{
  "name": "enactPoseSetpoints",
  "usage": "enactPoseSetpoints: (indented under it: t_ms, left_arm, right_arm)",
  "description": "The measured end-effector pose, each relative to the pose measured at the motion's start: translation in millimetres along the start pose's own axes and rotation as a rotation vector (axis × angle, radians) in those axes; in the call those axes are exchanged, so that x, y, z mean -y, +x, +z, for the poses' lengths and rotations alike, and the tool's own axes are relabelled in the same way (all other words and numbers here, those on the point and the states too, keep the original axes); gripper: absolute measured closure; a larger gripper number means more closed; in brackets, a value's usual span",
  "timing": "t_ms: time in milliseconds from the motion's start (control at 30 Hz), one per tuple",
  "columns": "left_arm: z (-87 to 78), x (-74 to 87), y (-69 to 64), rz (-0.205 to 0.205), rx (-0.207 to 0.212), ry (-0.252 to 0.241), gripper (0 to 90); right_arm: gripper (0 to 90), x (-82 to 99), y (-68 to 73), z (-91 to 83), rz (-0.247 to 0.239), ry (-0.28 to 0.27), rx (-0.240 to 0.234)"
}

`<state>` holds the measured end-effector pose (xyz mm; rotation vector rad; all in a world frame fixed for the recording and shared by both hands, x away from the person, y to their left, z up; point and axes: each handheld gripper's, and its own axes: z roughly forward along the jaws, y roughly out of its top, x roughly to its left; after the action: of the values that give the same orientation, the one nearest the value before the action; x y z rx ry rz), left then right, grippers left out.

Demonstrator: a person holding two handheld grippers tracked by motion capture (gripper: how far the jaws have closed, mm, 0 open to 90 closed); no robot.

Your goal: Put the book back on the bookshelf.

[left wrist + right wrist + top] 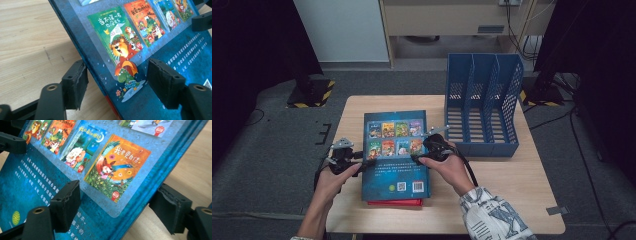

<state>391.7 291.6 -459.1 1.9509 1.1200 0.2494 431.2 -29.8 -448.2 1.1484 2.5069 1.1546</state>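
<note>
A large blue picture book [395, 150] lies cover-up on a red book [394, 202] near the table's front. My left gripper [354, 161] straddles the blue book's left edge. In the left gripper view one pad [75, 85] sits under that edge and the other pad [165, 83] rests on the cover [130, 37]. My right gripper [424, 154] bites the right edge the same way. There one pad [66, 203] lies on the cover [75, 162] and one pad [172, 207] is beneath it. A strip of red [111, 102] shows under the blue book.
A blue three-slot file rack [483, 102] stands at the table's back right, its slots facing the person. Bare wood [512, 190] lies to the right of the books. The table's left edge [343, 120] is close to the left hand.
</note>
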Motion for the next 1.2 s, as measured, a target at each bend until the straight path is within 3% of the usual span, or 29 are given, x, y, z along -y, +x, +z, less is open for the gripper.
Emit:
enactPoseSetpoints:
  t_ms: [333, 433, 533, 1200]
  left_arm:
    - [-5.3, -13.1, 4.5, -0.005, -0.011, -0.039, 43.1]
    - [-4.8, -17.3, 4.9, 0.010, -0.025, -0.021, 43.8]
    - [-5.5, -21.3, 5.2, 0.022, -0.036, -0.010, 43.9]
    - [-17.5, -52.9, 10.4, 0.055, -0.096, -0.071, 54.4]
  right_arm:
    - [34.5, -11.2, -5.4, -6.2, 0.007, -0.048, 0.016]
    - [36.3, -14.2, -6.3, -7.3, 0.017, -0.062, 0.021]
    - [38.2, -18.5, -6.4, -8.5, 0.004, -0.072, 0.036]
    - [48.7, -48.0, -12.2, -22.6, -0.023, -0.126, 0.075]
